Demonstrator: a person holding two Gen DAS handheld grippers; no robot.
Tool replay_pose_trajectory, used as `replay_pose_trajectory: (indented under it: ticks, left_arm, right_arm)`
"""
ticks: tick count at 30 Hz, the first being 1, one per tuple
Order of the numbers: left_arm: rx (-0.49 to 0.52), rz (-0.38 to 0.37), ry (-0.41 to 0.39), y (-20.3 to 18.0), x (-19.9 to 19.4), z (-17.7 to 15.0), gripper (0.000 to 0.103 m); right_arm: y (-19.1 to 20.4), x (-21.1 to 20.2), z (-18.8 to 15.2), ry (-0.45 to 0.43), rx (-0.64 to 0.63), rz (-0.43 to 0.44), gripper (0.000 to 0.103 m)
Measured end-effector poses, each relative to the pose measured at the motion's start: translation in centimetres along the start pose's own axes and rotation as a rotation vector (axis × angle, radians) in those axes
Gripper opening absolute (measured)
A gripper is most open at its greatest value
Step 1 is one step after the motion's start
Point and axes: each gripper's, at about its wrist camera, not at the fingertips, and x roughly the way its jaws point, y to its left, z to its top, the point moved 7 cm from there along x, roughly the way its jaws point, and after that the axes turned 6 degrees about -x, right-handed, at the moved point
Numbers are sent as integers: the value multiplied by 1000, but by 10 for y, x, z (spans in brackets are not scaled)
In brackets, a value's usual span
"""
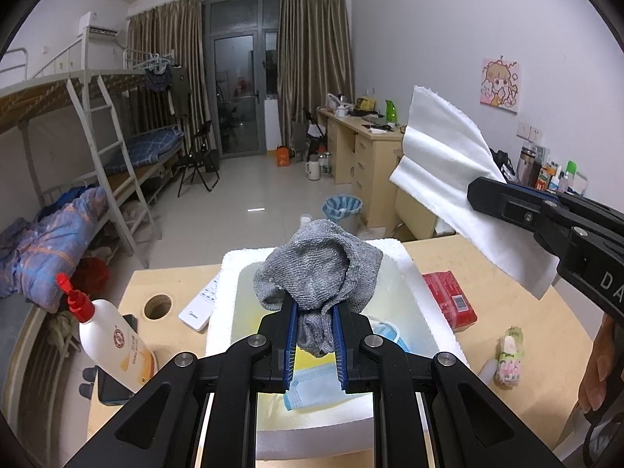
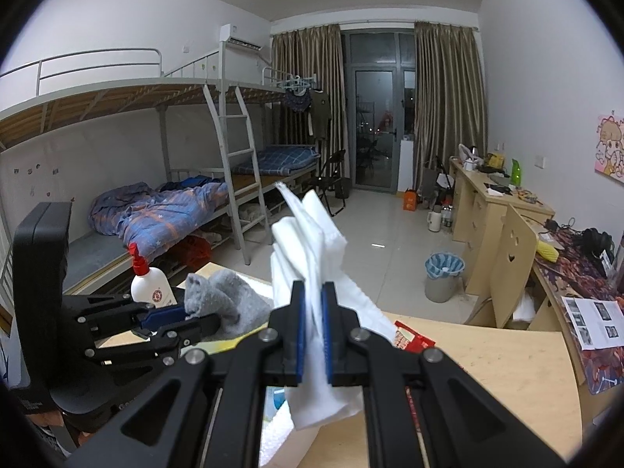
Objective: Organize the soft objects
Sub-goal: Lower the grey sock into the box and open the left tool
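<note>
A grey knitted sock (image 1: 318, 273), bunched and nubbly, was held pinched between the blue ribbed pads of the left hand-held gripper (image 1: 315, 331) above a white foam box (image 1: 413, 269) on the pale wood table (image 1: 518, 312). A white, thin, creased tissue sheet (image 2: 308, 273) was clamped by the right hand-held gripper (image 2: 313, 312), jaws squeezed nearly together, w/ the sheet fanned upward & a corner hung below. In the left wrist view the sheet was seen raised well above the table, to the right of the box. Inside the box, a light-blue pleated face mask (image 1: 308, 386) lay on a yellowish bottom. A flat red packet (image 1: 450, 298) sat just beside the box's right wall; a white remote (image 1: 202, 306) lay at its left. A white plastic bottle w/ red pump cap (image 1: 109, 335) stood near the table's left edge.
</note>
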Motion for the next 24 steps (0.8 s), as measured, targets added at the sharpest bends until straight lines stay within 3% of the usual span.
replay_pose_trajectory:
  ticks: [5, 9, 11, 13, 15, 18, 24]
  left_arm:
    - [4, -4, 4, -1, 0, -1, 18]
    - [22, 6, -9, -4, -2, 0, 30]
    - [23, 12, -12, -4, -2, 0, 45]
    - [15, 17, -20, -2, -3, 0, 81]
    - [17, 36, -49, 0, -5, 2, 99]
    - [17, 65, -89, 1, -10, 3, 101]
    - [19, 69, -77, 1, -6, 2, 101]
  right_arm:
    - [0, 1, 1, -1, 3, -4, 10]
    - [0, 1, 2, -4, 2, -5, 10]
    - [-2, 1, 2, -5, 4, -7, 10]
    - [-2, 1, 2, -6, 3, -8, 10]
    - [-3, 2, 2, -5, 2, -7, 10]
    - [-3, 1, 2, -5, 3, -8, 10]
    - [-4, 2, 1, -2, -2, -5, 10]
